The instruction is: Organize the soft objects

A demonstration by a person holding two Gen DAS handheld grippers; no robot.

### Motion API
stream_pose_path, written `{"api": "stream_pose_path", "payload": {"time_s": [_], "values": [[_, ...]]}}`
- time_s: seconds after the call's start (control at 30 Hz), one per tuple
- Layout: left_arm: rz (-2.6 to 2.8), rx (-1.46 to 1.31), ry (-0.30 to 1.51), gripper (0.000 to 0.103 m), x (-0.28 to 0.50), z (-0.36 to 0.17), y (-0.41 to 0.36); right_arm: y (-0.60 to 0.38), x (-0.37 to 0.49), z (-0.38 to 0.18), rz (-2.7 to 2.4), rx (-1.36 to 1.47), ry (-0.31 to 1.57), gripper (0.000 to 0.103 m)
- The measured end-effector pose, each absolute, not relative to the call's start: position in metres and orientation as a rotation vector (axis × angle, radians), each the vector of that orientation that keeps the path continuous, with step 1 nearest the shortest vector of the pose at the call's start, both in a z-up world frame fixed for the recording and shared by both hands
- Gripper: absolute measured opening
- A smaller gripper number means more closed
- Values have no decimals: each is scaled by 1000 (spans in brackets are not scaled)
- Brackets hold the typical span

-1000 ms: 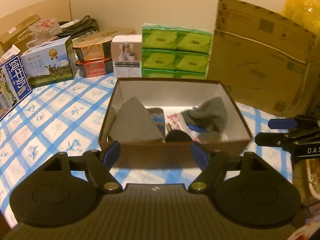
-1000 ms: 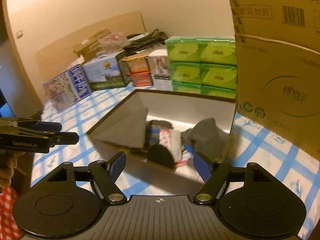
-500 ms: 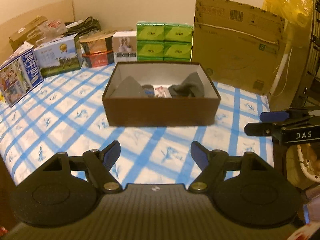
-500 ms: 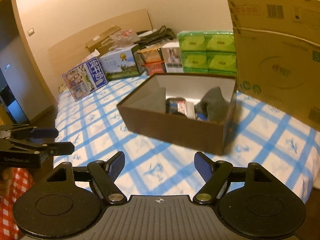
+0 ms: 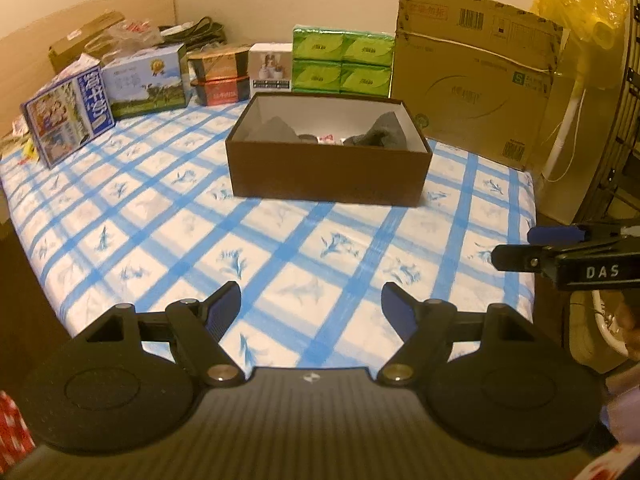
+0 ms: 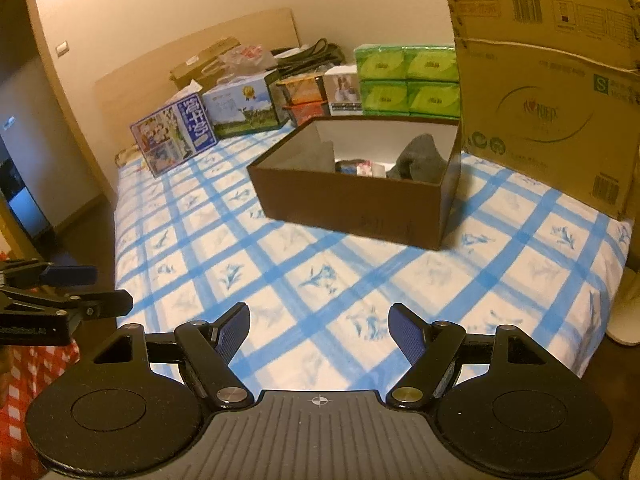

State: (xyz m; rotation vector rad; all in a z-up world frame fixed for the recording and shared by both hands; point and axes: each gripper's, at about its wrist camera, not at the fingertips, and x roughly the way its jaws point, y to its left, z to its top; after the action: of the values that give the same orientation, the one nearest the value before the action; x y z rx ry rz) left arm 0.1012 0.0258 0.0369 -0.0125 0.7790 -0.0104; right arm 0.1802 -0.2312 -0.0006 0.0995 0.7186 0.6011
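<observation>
Left wrist view: left gripper (image 5: pixel 311 306) at bottom of frame, jaws spread wide, nothing between them, hovering over the near edge of a bed covered in a blue-and-white checked sheet (image 5: pixel 280 248). Straight ahead and well apart, a brown open box (image 5: pixel 328 178), long axis running left to right across the view. Inside, soft grey cloth items (image 5: pixel 382 132) bunched at the right end, another grey piece at the left, something small and red-white between them; hard to tell exactly what, since only the tops show above the rim. At far right, right gripper (image 5: pixel 520 246) seen side-on, pointing left, jaws parted, empty. Behind the box, green tissue packs (image 5: pixel 340 64) and a large cardboard carton (image 5: pixel 476 76).

Right wrist view: right gripper (image 6: pixel 319 330) likewise wide open and holding nothing, over the bed's near edge. Brown box ahead and slightly right, seen corner-on, long axis slanting away to the upper left, near corner pointing at the gripper. Grey cloth lying against the box's right end. Left gripper at far left edge, level with this one.

Neither gripper clearly nearer; box contents looking already gathered, no loose soft item visible on the sheet.
</observation>
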Motion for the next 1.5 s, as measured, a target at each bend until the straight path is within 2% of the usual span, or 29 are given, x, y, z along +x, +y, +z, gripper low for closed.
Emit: {"api": "stream_pose_path", "payload": {"time_s": [0.6,1.5], "values": [[18,-66,872,76,27,1,11,-222,103,-33,653,40,798,76],[2,-75,868,76,8,-5,-4,-223,75,-44,649,26,825,76]]}}
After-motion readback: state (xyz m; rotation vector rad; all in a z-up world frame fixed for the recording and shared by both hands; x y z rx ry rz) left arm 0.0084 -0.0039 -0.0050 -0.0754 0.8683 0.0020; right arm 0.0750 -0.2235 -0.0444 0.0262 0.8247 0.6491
